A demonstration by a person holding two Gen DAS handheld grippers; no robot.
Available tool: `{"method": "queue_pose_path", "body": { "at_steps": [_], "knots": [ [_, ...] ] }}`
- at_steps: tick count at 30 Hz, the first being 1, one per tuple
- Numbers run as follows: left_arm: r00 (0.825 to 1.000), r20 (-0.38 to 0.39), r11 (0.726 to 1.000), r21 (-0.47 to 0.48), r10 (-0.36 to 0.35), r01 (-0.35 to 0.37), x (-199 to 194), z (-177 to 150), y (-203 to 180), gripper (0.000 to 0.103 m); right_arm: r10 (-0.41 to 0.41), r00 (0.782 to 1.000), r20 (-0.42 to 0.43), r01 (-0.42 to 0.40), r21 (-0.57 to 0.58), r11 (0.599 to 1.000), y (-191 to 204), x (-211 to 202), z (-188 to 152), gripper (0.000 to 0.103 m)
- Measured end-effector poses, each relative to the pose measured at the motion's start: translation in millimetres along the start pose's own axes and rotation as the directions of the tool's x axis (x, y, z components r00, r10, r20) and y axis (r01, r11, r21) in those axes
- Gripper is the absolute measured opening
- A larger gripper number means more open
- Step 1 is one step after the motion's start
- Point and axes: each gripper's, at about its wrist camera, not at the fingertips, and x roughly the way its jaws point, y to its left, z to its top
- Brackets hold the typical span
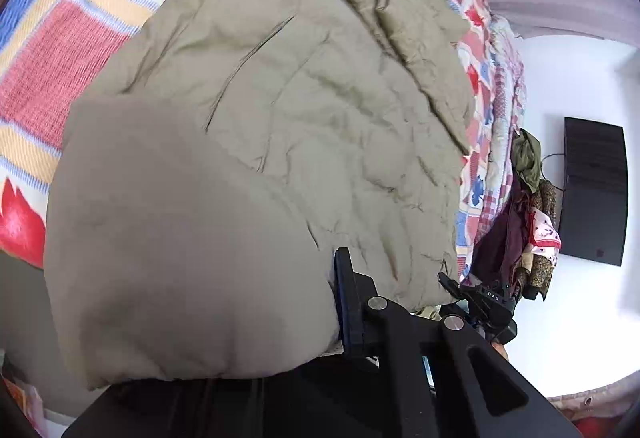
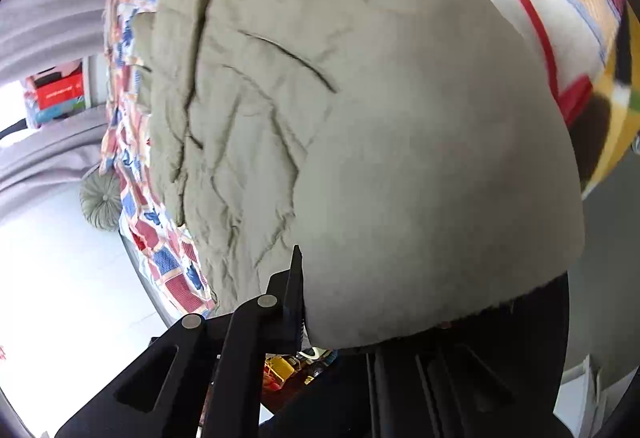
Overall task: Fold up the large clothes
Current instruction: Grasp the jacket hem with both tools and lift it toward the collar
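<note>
The big khaki jacket (image 1: 280, 110) is spread across the bed, lying on a patchwork bedspread (image 1: 60, 50) of red, blue and cream blocks. In the left wrist view, the left hand-held gripper (image 1: 340, 302) has a bunched edge of the fabric right at its finger; one blue-padded finger presses against the cloth while the other is buried under the fold, so it looks clamped on the jacket. The right hand-held gripper (image 1: 476, 298) shows just beyond, at the same hem. Over in the right wrist view, the jacket (image 2: 320, 98) fills the frame, its near edge draped over the right hand-held gripper (image 2: 304, 298); one dark finger stands against the fabric, the other hidden beneath it, apparently pinching the hem. Clothes hang by a white wall (image 1: 568, 86).
</note>
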Motion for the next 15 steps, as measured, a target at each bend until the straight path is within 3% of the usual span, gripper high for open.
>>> {"method": "queue_pose_path", "body": {
  "at_steps": [9, 15],
  "knots": [
    [0.994, 0.105, 0.989, 0.147, -0.018, 0.002, -37.9, 43.5, -56.0, 0.015, 0.031, 0.996, 0.087, -0.014, -0.184, 0.983, 74.9, -27.9, 24.3, 0.007],
    [0.980, 0.196, 0.961, 0.275, -0.026, -0.029, -61.5, 87.4, -105.0, 0.015, 0.030, 0.987, 0.161, 0.031, -0.367, 0.930, 153.3, -51.8, 60.9, 0.007]
  ]
}}
